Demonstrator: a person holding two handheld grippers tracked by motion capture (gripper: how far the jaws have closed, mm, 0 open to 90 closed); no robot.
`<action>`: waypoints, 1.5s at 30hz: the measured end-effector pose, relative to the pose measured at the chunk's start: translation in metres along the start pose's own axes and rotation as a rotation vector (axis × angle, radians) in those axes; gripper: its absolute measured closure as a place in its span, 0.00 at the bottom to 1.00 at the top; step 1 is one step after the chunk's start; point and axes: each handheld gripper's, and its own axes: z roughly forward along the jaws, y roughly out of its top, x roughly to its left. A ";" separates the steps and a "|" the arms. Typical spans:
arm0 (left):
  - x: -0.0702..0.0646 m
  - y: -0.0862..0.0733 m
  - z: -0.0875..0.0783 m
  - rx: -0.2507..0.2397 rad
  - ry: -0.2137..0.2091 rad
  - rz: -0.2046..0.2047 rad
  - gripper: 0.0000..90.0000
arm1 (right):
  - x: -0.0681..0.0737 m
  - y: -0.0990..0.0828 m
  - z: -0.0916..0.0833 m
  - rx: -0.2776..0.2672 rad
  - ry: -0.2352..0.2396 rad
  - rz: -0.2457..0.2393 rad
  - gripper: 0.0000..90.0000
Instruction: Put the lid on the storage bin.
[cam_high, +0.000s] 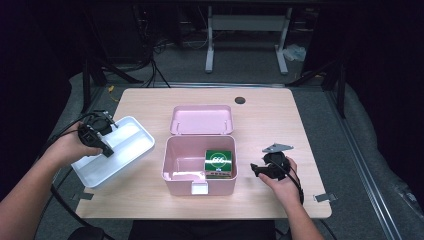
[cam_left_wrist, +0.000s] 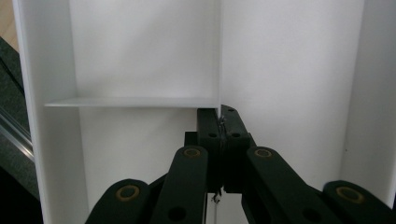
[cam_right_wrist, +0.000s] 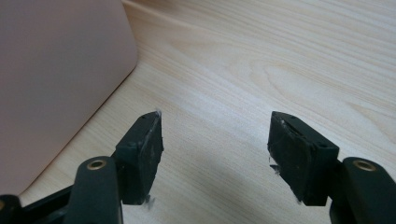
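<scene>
A white divided tray (cam_high: 127, 131) hangs tilted over the table's left edge, and my left gripper (cam_high: 107, 150) is shut on it. In the left gripper view the two jaws of the left gripper (cam_left_wrist: 220, 115) pinch the thin inner divider wall (cam_left_wrist: 218, 56) of the tray (cam_left_wrist: 140, 51). A pink box (cam_high: 176, 170) stands in the middle with its lid (cam_high: 201, 120) folded back. Inside it, at the right, lies a green carton (cam_high: 218, 160). My right gripper (cam_high: 256, 170) hovers open just right of the box. Its jaws (cam_right_wrist: 215, 135) stand apart over bare wood beside the pink wall (cam_right_wrist: 56, 84).
The wooden table (cam_high: 270, 125) has a dark round hole (cam_high: 240, 100) near its far edge. Small metal clips (cam_high: 325, 197) sit at the front corners. Table legs and cables lie on the floor beyond.
</scene>
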 end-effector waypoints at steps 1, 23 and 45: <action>-0.001 0.001 -0.001 -0.003 -0.001 0.007 0.99 | 0.000 0.000 0.000 0.003 0.008 0.000 0.39; -0.045 0.061 -0.015 -0.021 -0.014 0.220 0.99 | -0.001 0.000 -0.001 -0.006 0.014 0.002 0.39; -0.107 0.134 0.000 -0.045 -0.051 0.444 0.99 | -0.002 0.000 -0.002 -0.016 0.010 0.007 0.40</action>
